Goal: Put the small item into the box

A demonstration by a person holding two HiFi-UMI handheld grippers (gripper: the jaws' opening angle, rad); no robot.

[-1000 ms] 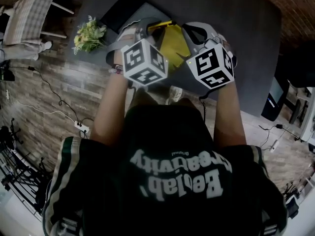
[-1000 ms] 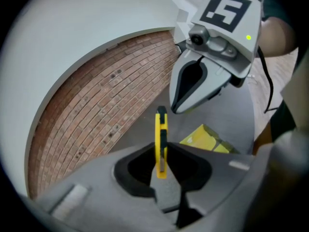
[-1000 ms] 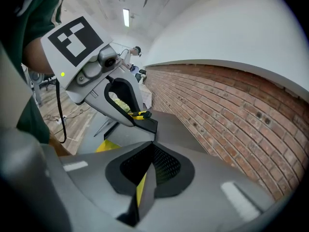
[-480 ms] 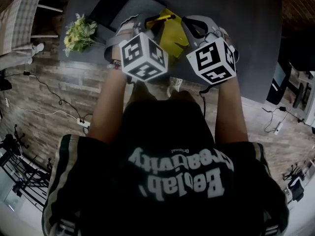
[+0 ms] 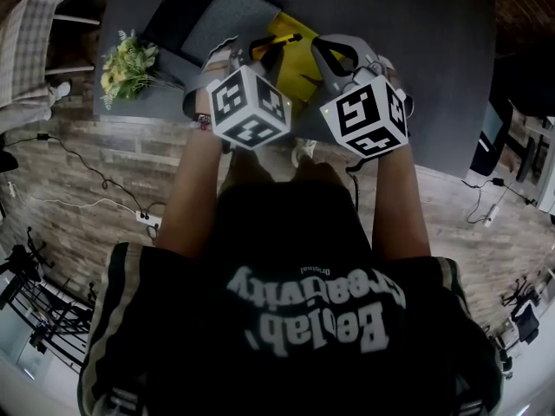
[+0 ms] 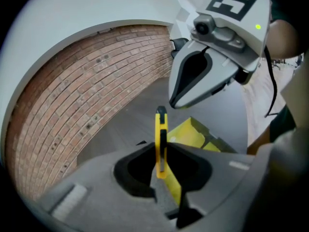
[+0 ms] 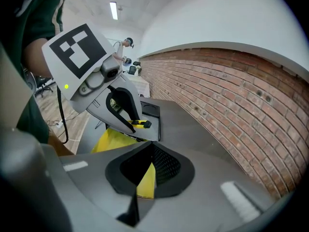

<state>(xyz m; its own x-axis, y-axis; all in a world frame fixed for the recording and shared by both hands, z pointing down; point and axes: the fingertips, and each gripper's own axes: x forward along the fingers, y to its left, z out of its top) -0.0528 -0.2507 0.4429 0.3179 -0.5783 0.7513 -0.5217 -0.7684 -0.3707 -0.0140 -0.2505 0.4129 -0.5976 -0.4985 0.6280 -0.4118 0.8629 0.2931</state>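
Matt yellow card box (image 5: 303, 63), rough brick wall (image 6: 72, 105), smooth dk-grey tbl (image 5: 434, 50)

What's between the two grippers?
The yellow box, seen in the head view; the right gripper pinches it, and the left gripper holds a yellow cutter.

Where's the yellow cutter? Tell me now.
The yellow cutter is clamped in the left gripper, mid-frame in the left gripper view, beside the yellow box.

Both grippers low over the yellow box (image 5: 303, 61)

We have the left gripper (image 5: 257, 52) and right gripper (image 5: 334, 59) side by side above the dark table (image 5: 416, 42). A small yellow-and-black item (image 5: 276, 41) pokes out at the left one's tip, and flowers (image 5: 124, 63) sit at the table's left edge.
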